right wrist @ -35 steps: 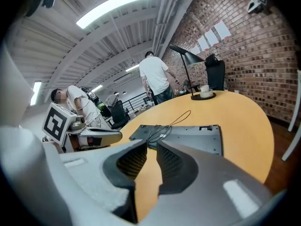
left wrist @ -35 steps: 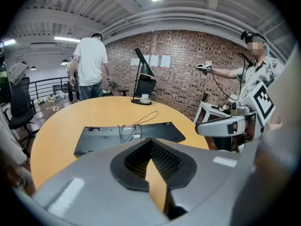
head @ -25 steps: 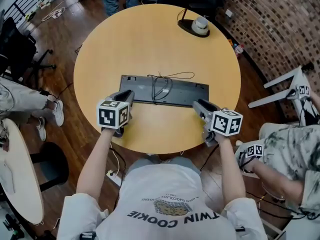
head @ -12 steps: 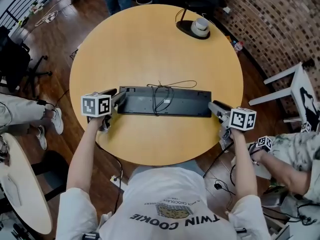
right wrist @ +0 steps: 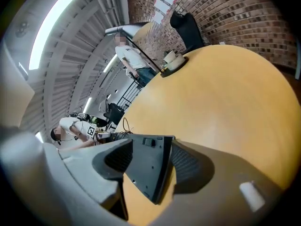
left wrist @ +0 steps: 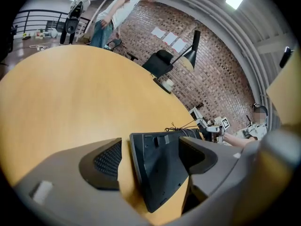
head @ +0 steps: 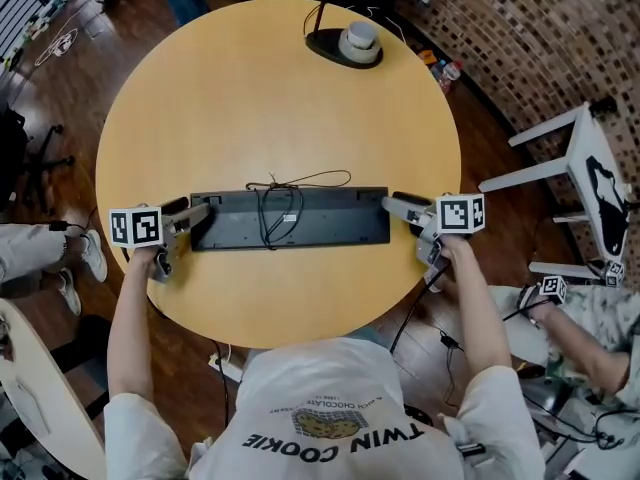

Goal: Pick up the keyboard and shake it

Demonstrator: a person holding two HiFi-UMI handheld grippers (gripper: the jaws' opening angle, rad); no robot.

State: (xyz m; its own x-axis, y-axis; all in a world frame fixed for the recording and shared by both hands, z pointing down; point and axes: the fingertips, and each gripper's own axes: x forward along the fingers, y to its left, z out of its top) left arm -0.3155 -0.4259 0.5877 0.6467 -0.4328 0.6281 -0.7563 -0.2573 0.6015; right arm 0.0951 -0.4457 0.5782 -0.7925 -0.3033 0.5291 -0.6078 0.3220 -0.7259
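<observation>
A black keyboard (head: 330, 218) lies upside down on the round wooden table (head: 250, 98), with its cable (head: 275, 203) coiled on its back. My left gripper (head: 197, 218) is at the keyboard's left end. Its jaws are opening, and the end of the keyboard (left wrist: 160, 173) sits between them with a gap at one pad. At the right end, my right gripper (head: 393, 208) has its jaws opening too, and they straddle that end of the keyboard (right wrist: 148, 166) closely. The keyboard rests on the table.
A black lamp base with a white object (head: 350, 43) stands at the table's far edge. A white chair (head: 585, 168) and a seated person (head: 560, 328) are off the table's right side. Another round table (head: 30, 398) is at lower left.
Both grippers have moved outward from the keyboard's near edge to its two ends. Their jaws have opened around those ends. The keyboard has stayed on the table.
</observation>
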